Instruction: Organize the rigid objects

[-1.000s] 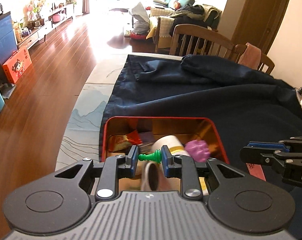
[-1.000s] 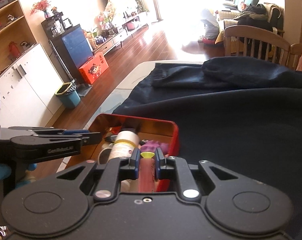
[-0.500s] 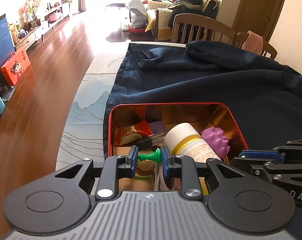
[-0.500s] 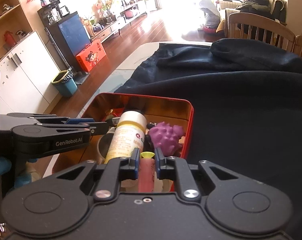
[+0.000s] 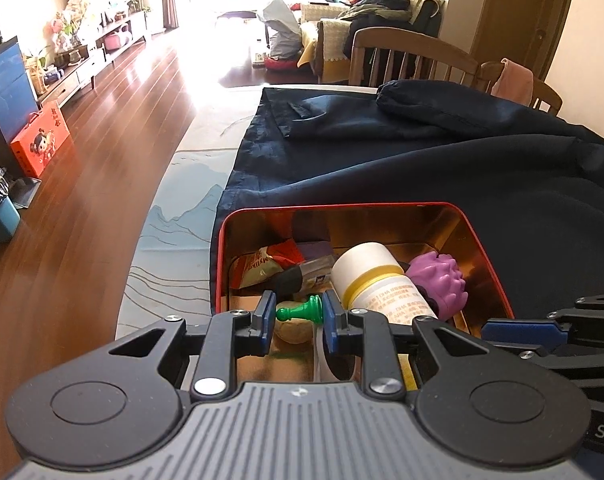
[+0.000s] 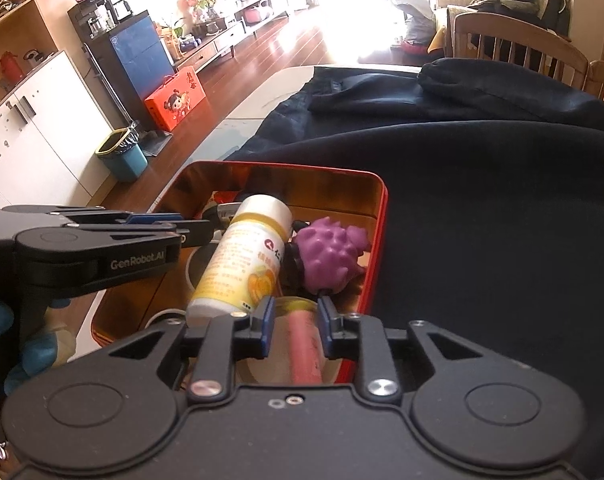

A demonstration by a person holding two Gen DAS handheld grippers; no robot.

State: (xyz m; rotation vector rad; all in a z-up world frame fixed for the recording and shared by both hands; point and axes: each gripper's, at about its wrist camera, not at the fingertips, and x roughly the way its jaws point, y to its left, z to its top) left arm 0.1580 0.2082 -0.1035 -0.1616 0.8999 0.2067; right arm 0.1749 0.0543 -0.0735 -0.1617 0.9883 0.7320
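A red tin box (image 5: pixel 490 248) with a gold inside stands on a dark cloth. In it lie a white bottle with a yellow band (image 5: pixel 378 280), a purple spiky toy (image 5: pixel 438 280) and a snack packet (image 5: pixel 257 268). My left gripper (image 5: pixel 295 316) hovers over the tin's near left part, shut on a green chess pawn (image 5: pixel 299 311) held crosswise. My right gripper (image 6: pixel 295 320) hangs over the tin's near right part, its jaws opening. A pink tube (image 6: pixel 304 348) with a yellow cap lies between them, with a gap beside the left pad. The bottle (image 6: pixel 245 256) and toy (image 6: pixel 330 252) lie just ahead.
A dark navy cloth (image 5: pixel 422 160) covers most of the table. A pale mat with a mountain print (image 5: pixel 173 248) shows along the left edge, with wooden floor beyond. Wooden chairs (image 5: pixel 406 56) stand at the far side. A round tan object (image 5: pixel 293 330) lies below the pawn.
Both grippers have come down closer over the tin. The right jaws have widened away from the pink tube. The left gripper keeps hold of the green pawn.
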